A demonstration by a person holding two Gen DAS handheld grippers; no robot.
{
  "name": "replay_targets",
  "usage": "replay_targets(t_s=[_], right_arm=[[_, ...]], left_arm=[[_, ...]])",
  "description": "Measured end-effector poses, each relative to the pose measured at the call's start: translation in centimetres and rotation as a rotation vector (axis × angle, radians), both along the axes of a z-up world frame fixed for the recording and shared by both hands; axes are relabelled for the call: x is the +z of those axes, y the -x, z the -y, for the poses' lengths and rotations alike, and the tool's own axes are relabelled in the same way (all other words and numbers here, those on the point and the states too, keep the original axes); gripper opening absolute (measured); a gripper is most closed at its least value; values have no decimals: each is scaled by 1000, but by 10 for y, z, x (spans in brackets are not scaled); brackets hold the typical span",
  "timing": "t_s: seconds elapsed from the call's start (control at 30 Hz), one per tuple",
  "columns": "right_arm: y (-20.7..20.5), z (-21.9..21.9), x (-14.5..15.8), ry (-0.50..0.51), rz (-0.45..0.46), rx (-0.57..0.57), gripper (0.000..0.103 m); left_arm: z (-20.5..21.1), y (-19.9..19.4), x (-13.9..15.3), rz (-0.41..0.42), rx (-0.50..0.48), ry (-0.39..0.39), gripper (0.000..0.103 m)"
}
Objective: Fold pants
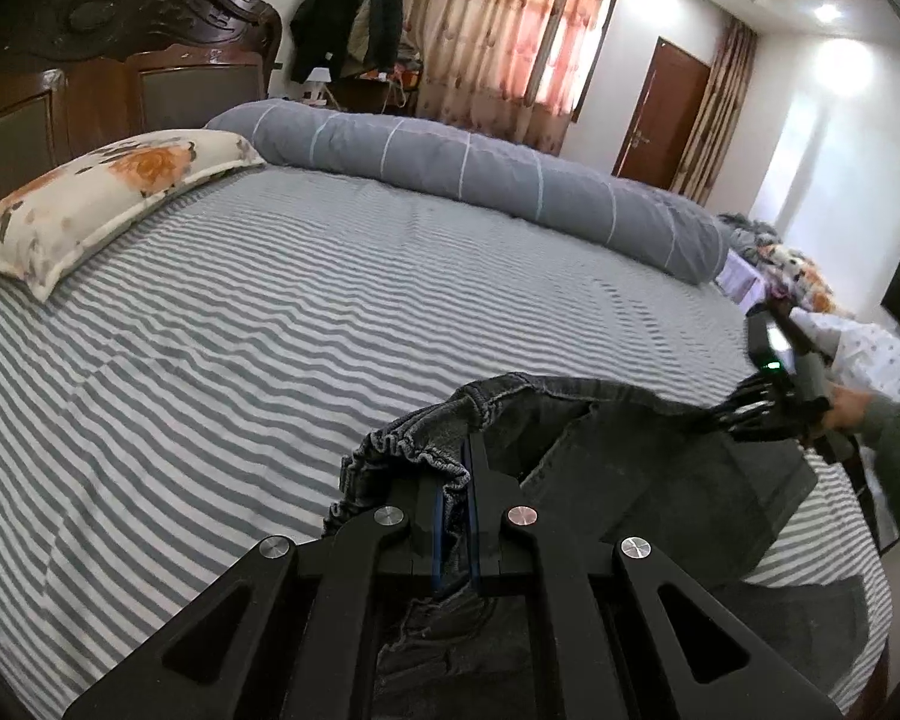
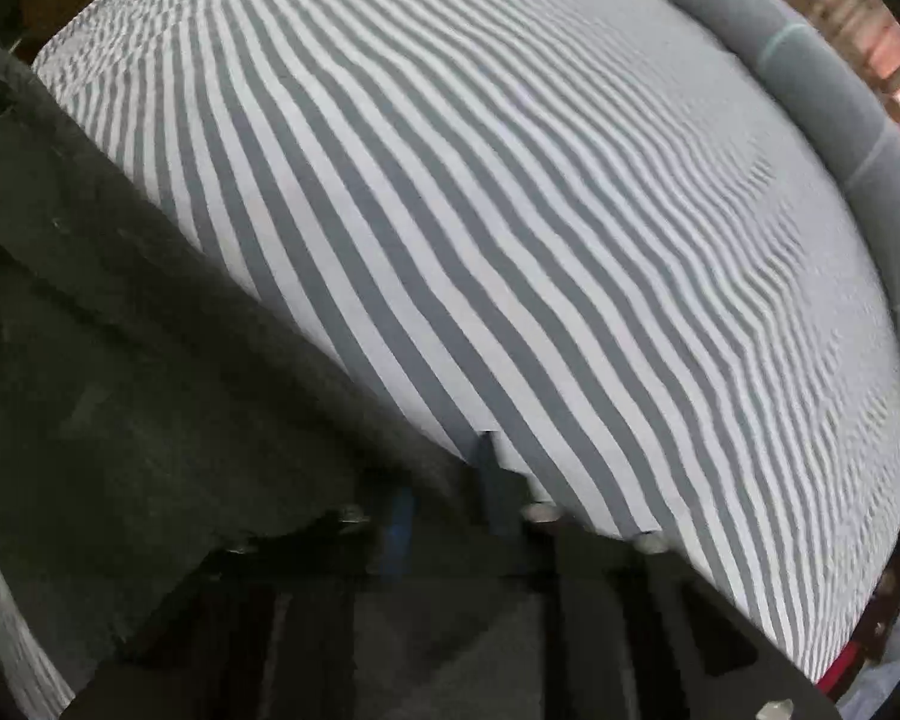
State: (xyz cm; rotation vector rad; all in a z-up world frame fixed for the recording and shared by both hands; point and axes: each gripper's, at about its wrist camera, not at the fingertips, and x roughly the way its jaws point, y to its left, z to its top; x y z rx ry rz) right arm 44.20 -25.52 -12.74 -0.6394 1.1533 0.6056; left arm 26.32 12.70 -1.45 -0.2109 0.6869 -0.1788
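Observation:
Dark grey denim pants [image 1: 630, 456] hang over the near edge of the striped bed. My left gripper [image 1: 455, 480] is shut on their elastic waistband, which bunches between the blue-padded fingers. My right gripper [image 1: 744, 414] shows at the right in the left wrist view, held by a hand, shut on the far end of the same waistband, which is stretched between the two grippers. In the blurred right wrist view the pants [image 2: 120, 360] fill the left side and my right gripper [image 2: 444, 492] is shut on their edge.
The bed has a grey-and-white striped sheet [image 1: 270, 312]. A floral pillow [image 1: 102, 192] lies at the headboard and a rolled grey duvet [image 1: 480, 174] along the far side. Folded clothes [image 1: 792, 270] sit at the right.

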Motion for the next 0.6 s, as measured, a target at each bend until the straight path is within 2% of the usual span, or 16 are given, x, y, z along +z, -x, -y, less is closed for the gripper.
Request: replay_targets(t_s=[0.13,0.23,0.3,0.4,0.43,0.47,0.53,0.6], right_arm=[[42,1,23,14,101,-61,4],[82,6,46,28,162,-107,4],[133,9,62,52,213,-133,4],[185,-1,75,71,258,-193,4],[186,4,73,71,259,-208,4],[213,4,73,83,273,-230,4],[235,2,68,73,275,-269,4],[275,0,60,49,259,-330,4]], left_arm=[[-5,-3,-9,-24,16,-31,6],[-7,2,-12,-13,-12,-81,6],[-6,12,-10,15,-49,-117,6],[-5,26,-11,25,-98,-159,6],[-5,33,-12,27,-117,-167,6],[-5,41,-13,24,-139,-180,6],[-5,53,-15,9,-162,-193,7],[-4,70,-19,-14,-184,-197,7]])
